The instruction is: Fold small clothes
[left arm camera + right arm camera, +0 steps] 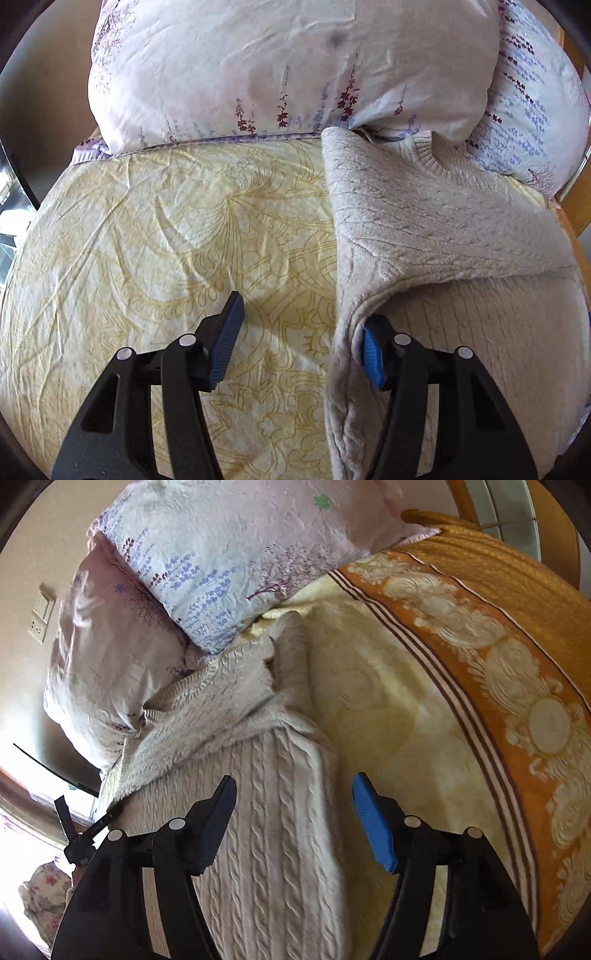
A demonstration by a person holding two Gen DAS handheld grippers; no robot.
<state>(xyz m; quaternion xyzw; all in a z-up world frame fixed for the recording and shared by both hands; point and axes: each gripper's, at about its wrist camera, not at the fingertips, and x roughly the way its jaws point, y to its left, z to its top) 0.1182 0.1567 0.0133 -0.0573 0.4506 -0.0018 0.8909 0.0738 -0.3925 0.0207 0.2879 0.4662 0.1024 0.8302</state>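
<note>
A beige cable-knit sweater (pixel 424 221) lies flat on the bed, its collar toward the pillows and one part folded across its body. In the right wrist view the sweater (pixel 280 794) runs up the middle. My left gripper (pixel 304 310) is open at the sweater's left edge. Its right finger (pixel 371 350) is tucked under the raised fold, and its left finger is over bare sheet. My right gripper (pixel 294 778) is open and hovers over the sweater's right edge with nothing held between its fingers.
A pale yellow patterned sheet (pixel 166 229) covers the bed. Floral pillows (pixel 258 66) are stacked at the head of the bed and touch the sweater's collar. An orange patterned blanket (pixel 517 646) lies along the right side, and the wall (pixel 22 572) is to the left.
</note>
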